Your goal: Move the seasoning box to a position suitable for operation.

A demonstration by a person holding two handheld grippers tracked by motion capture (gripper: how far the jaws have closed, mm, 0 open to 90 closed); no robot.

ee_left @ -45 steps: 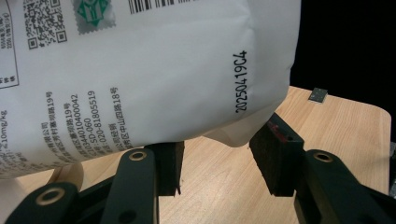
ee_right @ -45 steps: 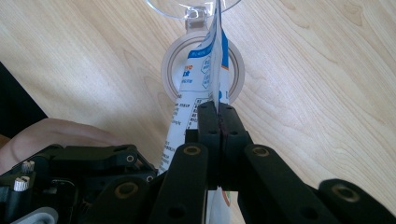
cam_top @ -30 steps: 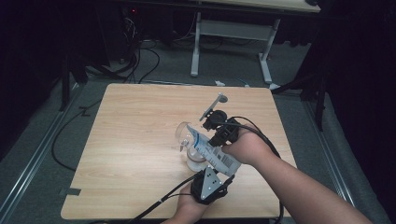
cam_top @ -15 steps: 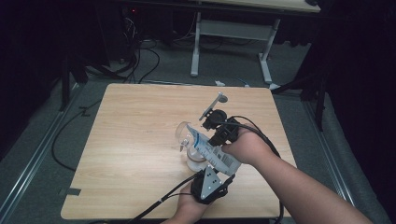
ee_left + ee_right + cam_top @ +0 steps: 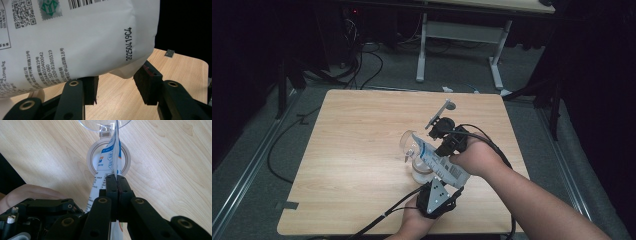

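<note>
From the high view, a person's two forearms reach in from the bottom edge over a pale wooden worktop (image 5: 362,150). The right tool (image 5: 438,131) grips the upper edge of a white printed plastic pouch (image 5: 439,165), tilting it over a clear glass container (image 5: 412,145) that stands near the middle of the worktop, apparently so the contents can pour in. The left tool (image 5: 435,197), topped by a grey three-cornered plate, sits below the pouch's lower end, likely to steady or lift it. In the left gripper view, the white pouch (image 5: 75,42), printed with a barcode, a date code and small text, hangs just above the black jaws; they stand apart, released, with the pouch's bottom corner between them but the pads not visibly pressing on it. In the right gripper view, the right tool (image 5: 116,183) is clenched tight on the thin edge of the pouch (image 5: 107,162), which hangs edge-on above the round glass container (image 5: 110,157) on the wood, keeping the opening aimed at its mouth.
</note>
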